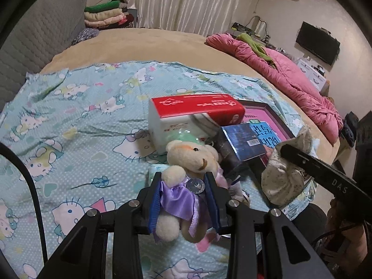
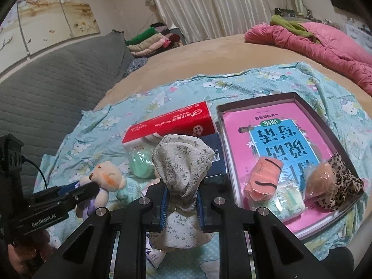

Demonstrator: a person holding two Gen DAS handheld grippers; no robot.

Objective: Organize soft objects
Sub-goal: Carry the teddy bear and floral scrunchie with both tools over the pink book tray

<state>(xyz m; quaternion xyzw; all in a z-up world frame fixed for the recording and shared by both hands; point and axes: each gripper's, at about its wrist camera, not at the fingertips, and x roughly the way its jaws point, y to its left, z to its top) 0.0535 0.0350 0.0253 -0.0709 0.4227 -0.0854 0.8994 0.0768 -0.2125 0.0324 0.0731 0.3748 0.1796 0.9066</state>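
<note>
Presently, above the cartoon-cat-printed blue sheet (image 1: 69,121) on the bed, a cream plush bear in a purple satin dress (image 1: 186,174) is clamped head-forward lengthwise in the left claw (image 1: 183,200), while a floral white cloth bundle (image 2: 183,181) is gripped upright at its pinched waist by the right claw (image 2: 181,204).

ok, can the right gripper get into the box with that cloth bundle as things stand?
Probably yes. The right gripper is shut on the floral cloth bundle, held above the bed, and the open box lies just to its right with no lid. Its far half is bare; soft items crowd the near end.
</note>
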